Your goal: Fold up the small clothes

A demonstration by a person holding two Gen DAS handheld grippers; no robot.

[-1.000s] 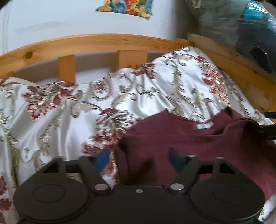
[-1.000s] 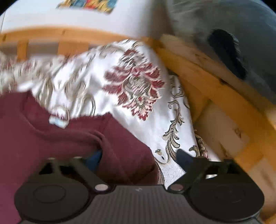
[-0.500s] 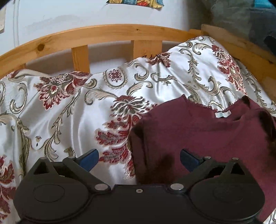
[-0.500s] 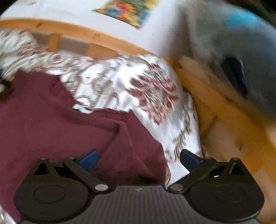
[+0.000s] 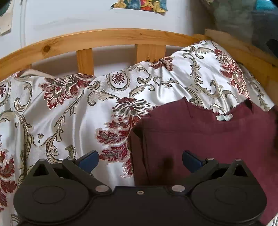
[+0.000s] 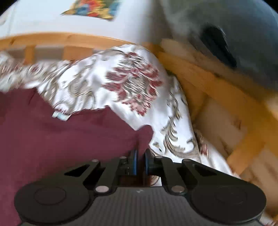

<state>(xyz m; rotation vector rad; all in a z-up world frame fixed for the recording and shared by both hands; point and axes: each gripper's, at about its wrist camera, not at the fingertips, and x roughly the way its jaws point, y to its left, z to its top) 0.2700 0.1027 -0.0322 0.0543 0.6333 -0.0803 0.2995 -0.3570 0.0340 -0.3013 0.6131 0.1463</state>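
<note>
A maroon shirt (image 5: 199, 137) lies on a floral satin bedspread (image 5: 69, 111), collar and white label (image 5: 224, 117) at the far side. My left gripper (image 5: 139, 160) is open and empty above the shirt's left folded edge. In the right wrist view the shirt (image 6: 60, 139) fills the lower left. My right gripper (image 6: 140, 162) is shut on the shirt's right edge, with maroon cloth between the blue pads. That view is motion-blurred.
A wooden bed rail (image 5: 111, 38) curves along the far side, with a white wall and a colourful picture (image 5: 139, 5) behind. A wooden side frame (image 6: 217, 97) and a grey-blue bundle (image 6: 225, 34) lie to the right.
My right gripper has closed from wide open onto the shirt's right edge. My left gripper stayed open and shifted slightly, bringing more bedspread into view.
</note>
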